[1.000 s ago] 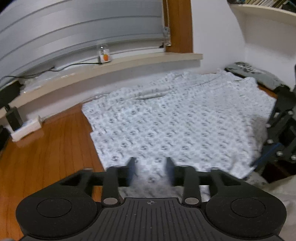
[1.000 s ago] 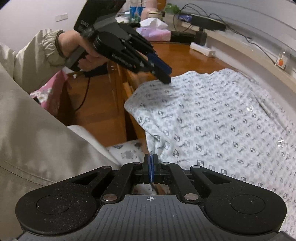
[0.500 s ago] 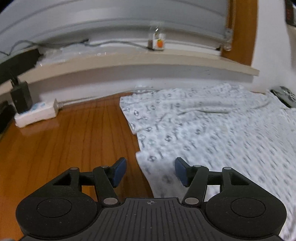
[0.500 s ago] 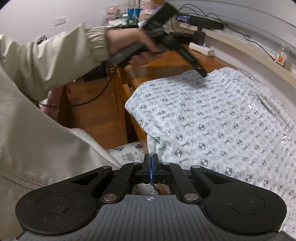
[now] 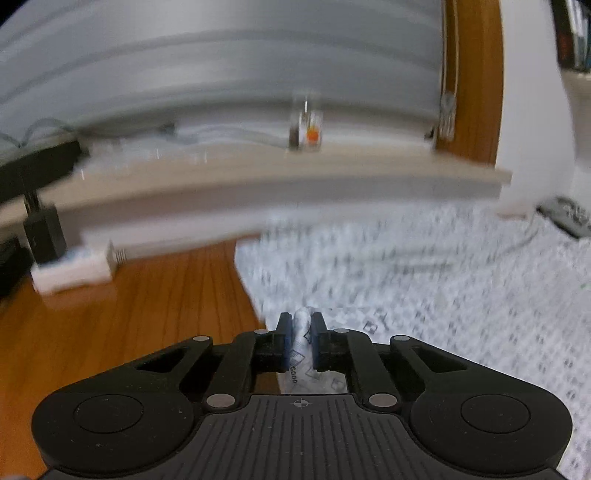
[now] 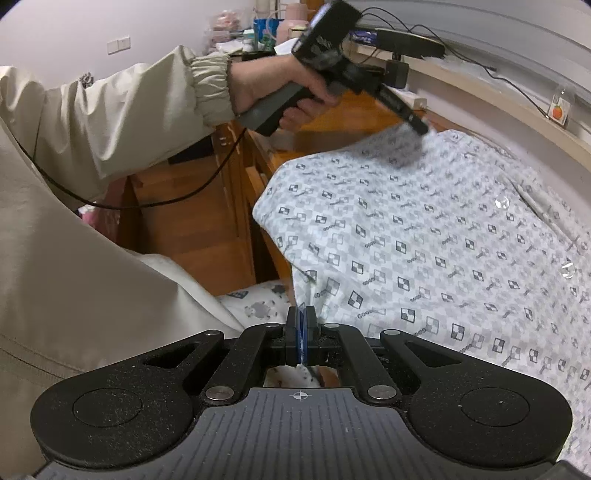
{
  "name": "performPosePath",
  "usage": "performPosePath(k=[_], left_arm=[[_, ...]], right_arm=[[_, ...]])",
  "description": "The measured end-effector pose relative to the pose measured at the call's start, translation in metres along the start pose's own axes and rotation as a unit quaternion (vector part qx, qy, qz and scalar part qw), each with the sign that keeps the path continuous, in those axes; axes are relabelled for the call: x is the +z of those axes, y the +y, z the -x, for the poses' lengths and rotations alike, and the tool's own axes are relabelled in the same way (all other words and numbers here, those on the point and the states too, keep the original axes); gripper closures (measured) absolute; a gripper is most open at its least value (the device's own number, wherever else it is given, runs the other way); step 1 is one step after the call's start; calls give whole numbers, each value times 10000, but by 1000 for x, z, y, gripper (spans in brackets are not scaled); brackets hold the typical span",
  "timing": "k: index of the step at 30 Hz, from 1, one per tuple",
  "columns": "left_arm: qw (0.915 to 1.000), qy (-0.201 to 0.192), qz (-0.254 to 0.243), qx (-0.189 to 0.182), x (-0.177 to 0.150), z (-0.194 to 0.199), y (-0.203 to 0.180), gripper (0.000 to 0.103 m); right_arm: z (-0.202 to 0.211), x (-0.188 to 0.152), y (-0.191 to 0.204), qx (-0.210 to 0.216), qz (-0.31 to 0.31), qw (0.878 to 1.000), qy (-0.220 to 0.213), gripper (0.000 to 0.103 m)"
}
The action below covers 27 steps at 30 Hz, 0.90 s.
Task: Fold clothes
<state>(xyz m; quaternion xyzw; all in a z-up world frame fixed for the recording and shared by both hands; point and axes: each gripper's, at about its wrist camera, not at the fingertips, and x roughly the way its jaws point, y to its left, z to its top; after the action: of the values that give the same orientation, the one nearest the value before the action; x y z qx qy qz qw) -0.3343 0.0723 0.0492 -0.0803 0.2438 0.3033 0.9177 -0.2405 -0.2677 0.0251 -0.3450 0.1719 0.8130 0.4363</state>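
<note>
A white patterned shirt (image 6: 424,251) with grey checker marks lies spread over the wooden desk (image 5: 129,317). In the left wrist view my left gripper (image 5: 300,328) is shut on a bunched fold of the shirt (image 5: 443,295) at its left edge. My right gripper (image 6: 301,328) is shut on the shirt's near corner, a thin sliver of cloth between its blue pads. In the right wrist view the left gripper (image 6: 415,127) shows at the shirt's far corner, held by a hand (image 6: 280,88) in a beige sleeve.
A window ledge (image 5: 258,181) runs behind the desk with a small bottle (image 5: 306,127) on it. A white power strip (image 5: 74,267) and black adapter (image 5: 42,229) sit at the back left. Cables, a black bar and clutter (image 6: 266,33) lie at the desk's far end.
The left gripper swung toward the shirt's left edge, closed from open, and now grips a fold of cloth. The right gripper has stayed shut at the near corner.
</note>
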Motion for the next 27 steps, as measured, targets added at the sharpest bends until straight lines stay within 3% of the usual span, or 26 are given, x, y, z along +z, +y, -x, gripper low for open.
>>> performPosePath(k=[4, 7, 11, 14, 15, 16, 19, 22, 27], left_arm=[[9988, -493, 45, -2, 22, 9, -7, 92], [9981, -595, 119, 58, 39, 2, -10, 92], [9991, -140, -73, 393, 44, -27, -11, 91], [9978, 32, -180, 640, 34, -37, -13, 75], [9971, 89, -215, 722, 30, -41, -13, 56], [9963, 146, -251, 805, 27, -44, -14, 44], [9933, 318, -357, 1051, 17, -55, -16, 38], [9950, 314, -218, 920, 12, -42, -11, 26], [9953, 439, -195, 836, -9, -12, 1, 26]], right_arm=[[-1, -1, 1, 27, 17, 10000, -25, 102], [-1, -3, 0, 67, 21, 10000, -17, 102], [-3, -7, 2, 113, 79, 9999, 22, 102], [-2, -7, 2, 29, 48, 10000, -8, 102], [-1, -7, 0, 1, -3, 10000, -47, 102], [1, -7, -2, -20, -62, 9999, -97, 102], [7, -4, -11, -67, -265, 9992, -280, 98], [6, 4, -13, -120, -310, 9985, -444, 89], [-17, 33, -5, -184, -26, 9979, -613, 86]])
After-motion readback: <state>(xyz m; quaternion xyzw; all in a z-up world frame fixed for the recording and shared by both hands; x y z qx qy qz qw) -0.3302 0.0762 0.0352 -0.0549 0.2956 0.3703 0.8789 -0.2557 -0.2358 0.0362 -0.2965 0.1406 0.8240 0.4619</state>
